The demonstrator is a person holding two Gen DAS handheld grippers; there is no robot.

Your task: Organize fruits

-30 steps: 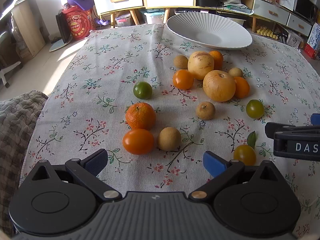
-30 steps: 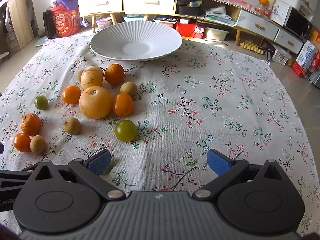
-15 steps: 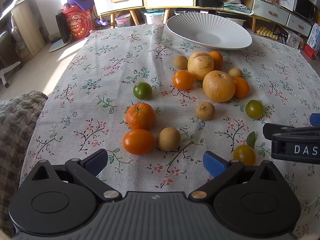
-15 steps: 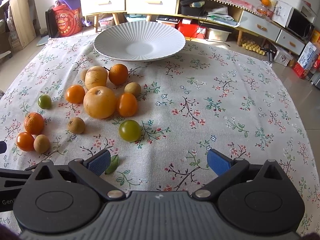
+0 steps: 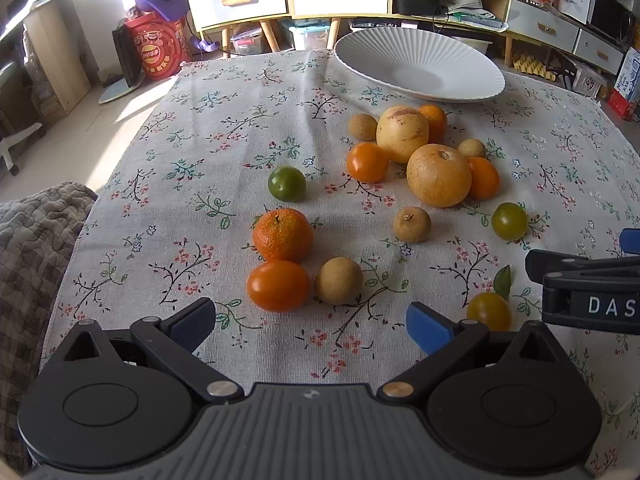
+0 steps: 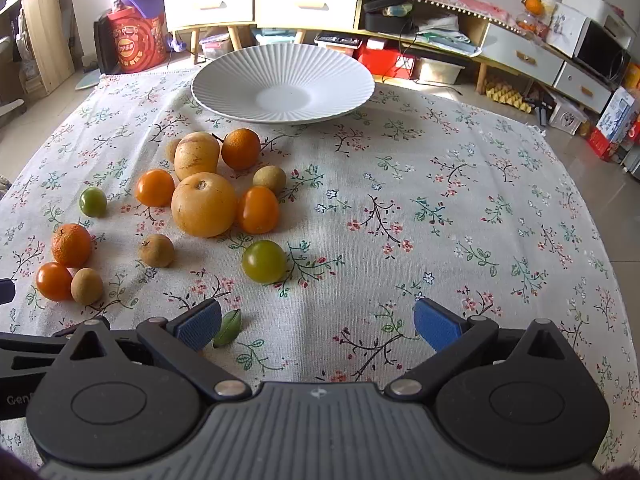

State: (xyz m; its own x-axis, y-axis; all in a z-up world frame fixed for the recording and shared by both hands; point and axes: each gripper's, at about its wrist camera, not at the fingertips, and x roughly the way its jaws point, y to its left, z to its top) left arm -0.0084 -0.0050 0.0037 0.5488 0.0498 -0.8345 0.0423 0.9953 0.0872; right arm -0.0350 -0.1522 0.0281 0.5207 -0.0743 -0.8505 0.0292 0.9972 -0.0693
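Both tools, left tool (image 5: 310, 320) and right tool (image 6: 318, 322), hover open and empty; fruits lie scattered on the bench (image 6: 460, 208), awaiting the far white plate (image 6: 240, 80).

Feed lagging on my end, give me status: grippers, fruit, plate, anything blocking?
Left gripper open, empty. Right gripper open, empty. Fruits all on the tablecloth; white plate bare. Loose leaf beside right gripper; nothing blocking.
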